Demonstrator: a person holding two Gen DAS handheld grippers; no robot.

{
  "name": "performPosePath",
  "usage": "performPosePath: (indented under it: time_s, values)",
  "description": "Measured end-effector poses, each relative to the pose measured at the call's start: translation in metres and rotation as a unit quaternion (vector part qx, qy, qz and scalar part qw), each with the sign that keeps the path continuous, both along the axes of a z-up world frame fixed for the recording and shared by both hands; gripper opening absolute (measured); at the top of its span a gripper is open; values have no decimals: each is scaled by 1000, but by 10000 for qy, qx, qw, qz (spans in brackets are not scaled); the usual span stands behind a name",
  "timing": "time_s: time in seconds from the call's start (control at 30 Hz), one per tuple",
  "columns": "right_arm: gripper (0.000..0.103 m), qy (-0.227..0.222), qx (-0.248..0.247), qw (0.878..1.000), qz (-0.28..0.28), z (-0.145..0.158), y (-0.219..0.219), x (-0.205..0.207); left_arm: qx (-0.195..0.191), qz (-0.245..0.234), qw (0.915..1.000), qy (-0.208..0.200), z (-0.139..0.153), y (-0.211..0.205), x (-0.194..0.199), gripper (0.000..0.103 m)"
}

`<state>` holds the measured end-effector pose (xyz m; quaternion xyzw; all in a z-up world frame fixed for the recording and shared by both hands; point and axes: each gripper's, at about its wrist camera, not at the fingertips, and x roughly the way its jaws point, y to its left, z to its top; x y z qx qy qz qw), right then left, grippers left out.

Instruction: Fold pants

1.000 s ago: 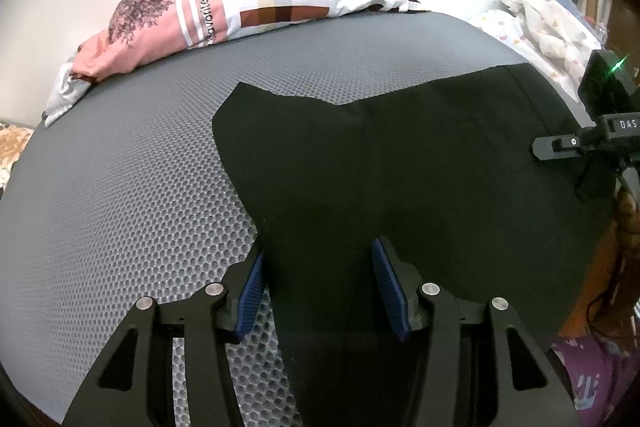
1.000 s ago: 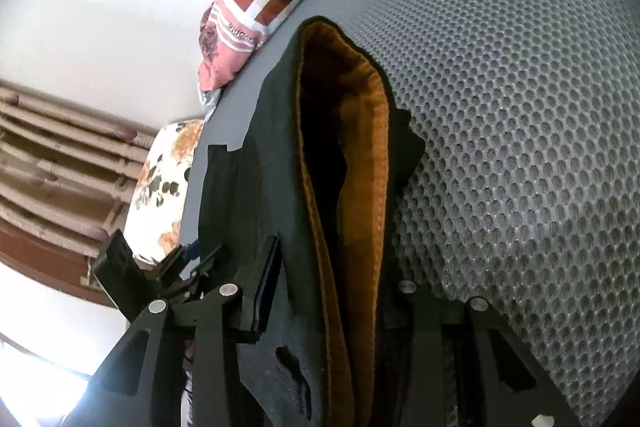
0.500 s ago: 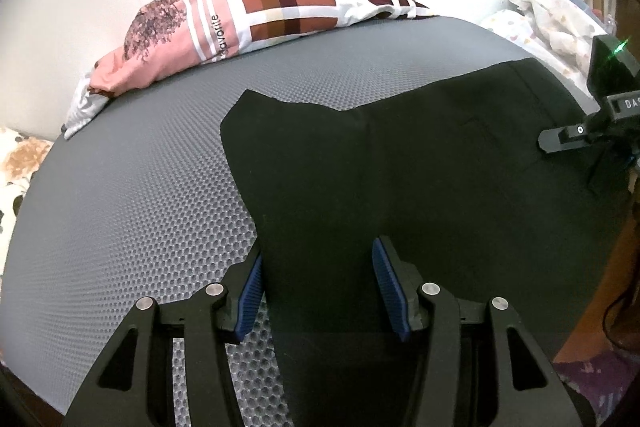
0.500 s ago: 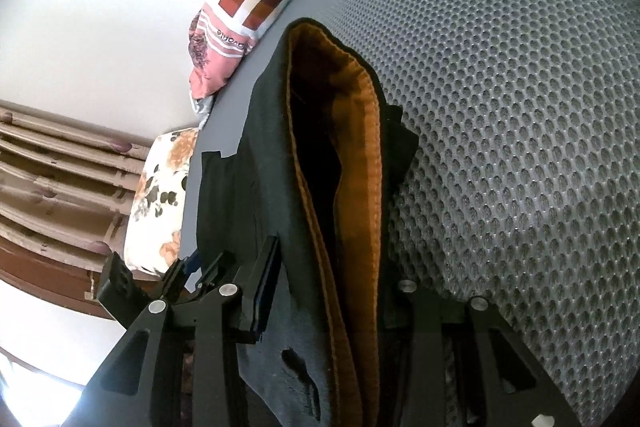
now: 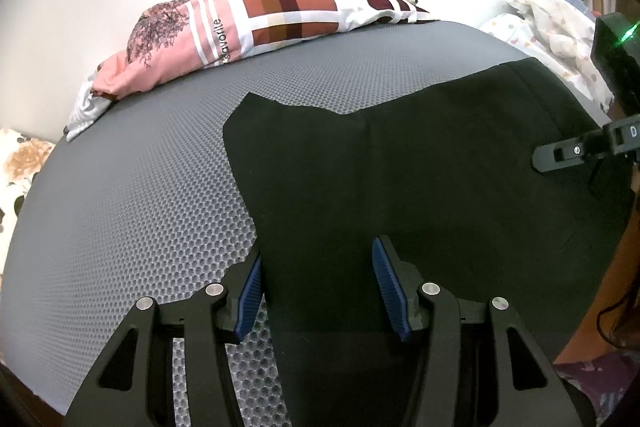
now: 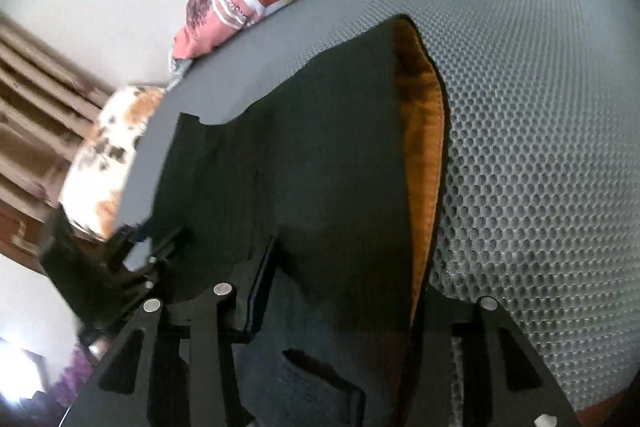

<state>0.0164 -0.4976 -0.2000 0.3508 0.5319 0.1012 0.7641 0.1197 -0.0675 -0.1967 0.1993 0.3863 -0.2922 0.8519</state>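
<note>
Lying flat on the grey honeycomb mat [image 5: 132, 211], the black pants [image 5: 400, 179] reach under both grippers. The left gripper [image 5: 316, 287] stands parted, pads clear of the cloth. The right gripper [image 6: 340, 291] has just been opening around the orange-lined waistband [image 6: 424, 131]; its grip seems released, though blur hides contact.

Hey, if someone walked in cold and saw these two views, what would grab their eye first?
Black pants spread over the grey honeycomb mat fill both views. In the right wrist view, a bright orange lining shows inside the waistband at the pants' right edge. A pink and brown checked pillow lies along the mat's far edge by the white wall.
</note>
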Motion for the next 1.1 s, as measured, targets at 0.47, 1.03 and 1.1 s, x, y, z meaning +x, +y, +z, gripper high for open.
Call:
performPosePath:
  time_s: [0.47, 1.03, 1.1]
  values:
    - [42, -135, -1197, 9923, 273, 10, 28, 3, 214, 98, 9997, -111, 0, 0, -3, 53]
    - [42, -295, -2371, 9688, 653, 25, 50, 0, 261, 124, 9995, -137, 1, 4, -4, 53]
    - [42, -302, -2519, 9648, 691, 27, 54, 0, 253, 129, 9995, -132, 1, 4, -4, 53]
